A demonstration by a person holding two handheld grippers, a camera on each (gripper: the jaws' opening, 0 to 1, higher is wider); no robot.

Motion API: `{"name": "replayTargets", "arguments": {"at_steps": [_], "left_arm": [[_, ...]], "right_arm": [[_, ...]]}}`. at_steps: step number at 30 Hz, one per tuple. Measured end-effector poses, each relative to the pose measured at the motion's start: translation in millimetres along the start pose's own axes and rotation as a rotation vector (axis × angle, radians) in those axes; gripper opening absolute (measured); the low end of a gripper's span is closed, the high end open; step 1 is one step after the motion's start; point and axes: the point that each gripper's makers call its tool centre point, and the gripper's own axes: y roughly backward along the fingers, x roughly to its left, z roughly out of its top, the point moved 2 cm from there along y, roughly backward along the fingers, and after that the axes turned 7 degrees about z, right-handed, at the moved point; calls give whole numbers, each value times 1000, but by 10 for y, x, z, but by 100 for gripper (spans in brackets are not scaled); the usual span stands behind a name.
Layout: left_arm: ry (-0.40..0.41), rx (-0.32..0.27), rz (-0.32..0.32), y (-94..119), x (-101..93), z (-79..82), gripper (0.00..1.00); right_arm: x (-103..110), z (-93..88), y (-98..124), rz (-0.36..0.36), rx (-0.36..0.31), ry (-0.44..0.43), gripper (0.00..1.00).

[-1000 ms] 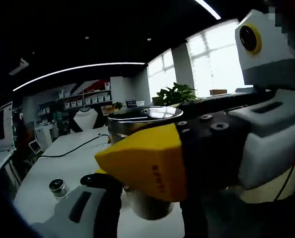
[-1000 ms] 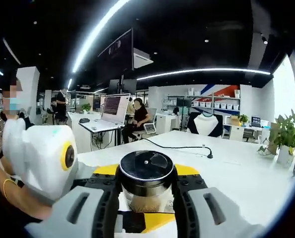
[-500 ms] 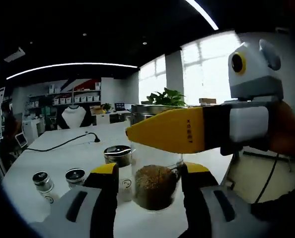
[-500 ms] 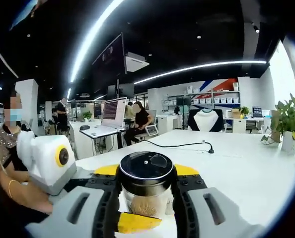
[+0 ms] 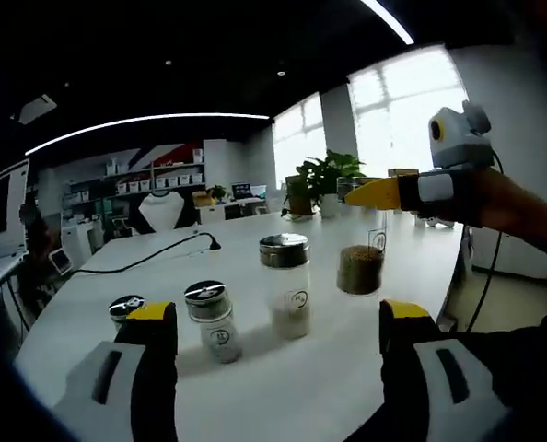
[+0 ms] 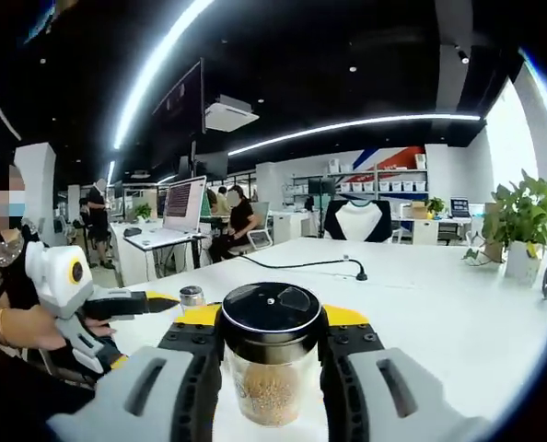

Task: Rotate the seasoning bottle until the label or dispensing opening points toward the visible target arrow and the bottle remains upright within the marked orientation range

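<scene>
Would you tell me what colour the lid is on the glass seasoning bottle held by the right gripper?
The lid is glossy black, seen best in the right gripper view.

Four seasoning bottles stand out in the left gripper view: a tall one at center, two short ones toward eight o'clock, and one with brown contents held toward two o'clock; potted plants number one.
</scene>
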Motion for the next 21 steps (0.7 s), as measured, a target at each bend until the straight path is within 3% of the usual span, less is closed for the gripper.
{"name": "replayTargets", "arguments": {"at_steps": [6, 9, 11, 15, 21], "left_arm": [[-70, 30, 71, 150, 248, -10, 98], [-63, 25, 77, 210, 351, 3, 97], [-42, 35, 114, 314, 550, -42, 98], [-14, 42, 149, 376, 683, -77, 98], [-58, 96, 180, 434, 913, -192, 98]], "right_arm": [[-235, -171, -3, -43, 41, 17, 37], [-287, -201, -23, -16, 52, 73, 37], [-389, -218, -39, 10, 58, 92, 37], [-438, -274, -85, 29, 45, 60, 37], [-515, -379, -192, 35, 59, 38, 37]]}}
